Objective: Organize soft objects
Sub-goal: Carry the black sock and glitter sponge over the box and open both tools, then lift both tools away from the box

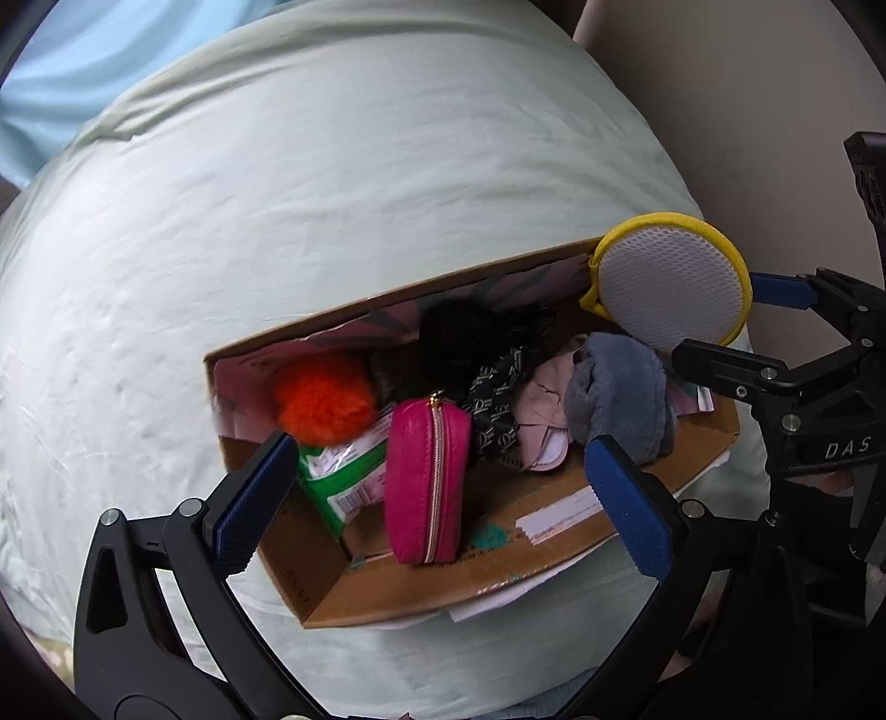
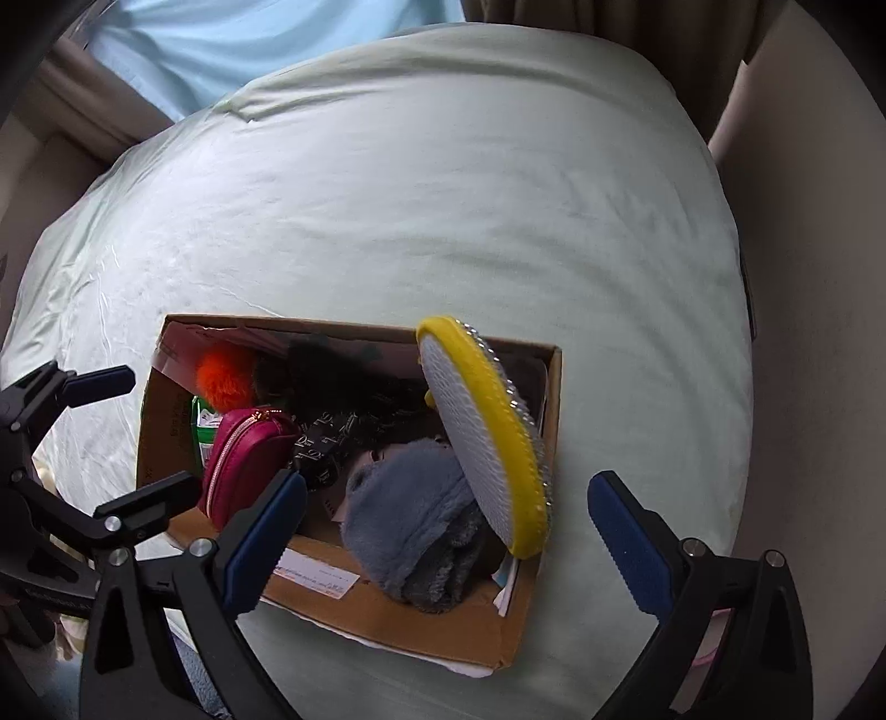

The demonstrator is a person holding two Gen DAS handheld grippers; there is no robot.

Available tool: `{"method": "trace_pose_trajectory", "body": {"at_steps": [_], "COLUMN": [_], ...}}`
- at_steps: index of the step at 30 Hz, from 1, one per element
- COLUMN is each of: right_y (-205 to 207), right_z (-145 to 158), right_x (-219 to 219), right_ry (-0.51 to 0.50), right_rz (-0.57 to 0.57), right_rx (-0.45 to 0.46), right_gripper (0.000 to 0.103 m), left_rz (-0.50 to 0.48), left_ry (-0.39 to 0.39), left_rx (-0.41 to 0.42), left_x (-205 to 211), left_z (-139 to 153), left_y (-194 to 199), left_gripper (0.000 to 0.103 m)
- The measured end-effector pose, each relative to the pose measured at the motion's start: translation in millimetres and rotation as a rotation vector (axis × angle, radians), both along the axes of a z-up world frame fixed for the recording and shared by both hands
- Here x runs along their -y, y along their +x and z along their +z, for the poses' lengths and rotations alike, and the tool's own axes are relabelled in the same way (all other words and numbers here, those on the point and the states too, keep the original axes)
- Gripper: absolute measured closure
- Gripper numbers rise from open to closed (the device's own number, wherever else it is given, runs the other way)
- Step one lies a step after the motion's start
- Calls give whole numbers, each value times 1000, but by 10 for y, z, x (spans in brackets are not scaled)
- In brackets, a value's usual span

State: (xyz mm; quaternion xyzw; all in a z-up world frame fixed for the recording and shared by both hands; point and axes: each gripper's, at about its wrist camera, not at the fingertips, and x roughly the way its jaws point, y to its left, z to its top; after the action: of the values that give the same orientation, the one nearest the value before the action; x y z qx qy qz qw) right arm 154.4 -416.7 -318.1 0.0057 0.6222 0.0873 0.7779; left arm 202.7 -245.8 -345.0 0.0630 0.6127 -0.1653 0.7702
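An open cardboard box [image 1: 531, 559] [image 2: 421, 620] lies on a pale green bed. It holds an orange pompom [image 1: 324, 399] [image 2: 224, 374], a black fluffy item [image 1: 459, 338], a pink zip pouch [image 1: 426, 482] [image 2: 243, 459], a black patterned scrunchie [image 1: 498, 410], a pink cloth [image 1: 542, 415], a grey plush item [image 1: 620, 399] [image 2: 410, 531] and a green packet [image 1: 343, 476]. A round yellow-rimmed pad [image 1: 673, 282] [image 2: 487, 437] stands tilted at the box's right end. My left gripper [image 1: 437, 498] is open above the box. My right gripper [image 2: 443, 537] is open and empty, just short of the pad.
The bed sheet [image 1: 277, 194] [image 2: 443, 194] spreads wide behind the box. A beige wall [image 2: 819, 332] runs along the right. Light blue fabric [image 2: 249, 44] lies at the far left corner. White paper [image 1: 487, 603] sticks out from under the box.
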Motion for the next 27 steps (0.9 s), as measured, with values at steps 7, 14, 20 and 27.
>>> {"method": "trace_pose_trajectory", "body": {"at_steps": [7, 14, 20, 27], "right_y": [-93, -297, -554, -941], "right_z": [177, 612, 1196, 2113], "right_x": [-66, -248, -502, -960], "right_ry": [24, 22, 33, 32], "right_rz": [-48, -65, -98, -166], "right_rx": [28, 100, 201, 399], "right_gripper": [2, 2, 2, 2], "left_rz": [18, 40, 79, 153], "left_ry": [-19, -41, -69, -92], "left_rx": [33, 115, 218, 395], "left_x": [-189, -488, -928, -1500], "left_z": [182, 616, 1182, 1976], "left_y": [-89, -298, -575, -925], "left_gripper": [0, 0, 0, 0]}}
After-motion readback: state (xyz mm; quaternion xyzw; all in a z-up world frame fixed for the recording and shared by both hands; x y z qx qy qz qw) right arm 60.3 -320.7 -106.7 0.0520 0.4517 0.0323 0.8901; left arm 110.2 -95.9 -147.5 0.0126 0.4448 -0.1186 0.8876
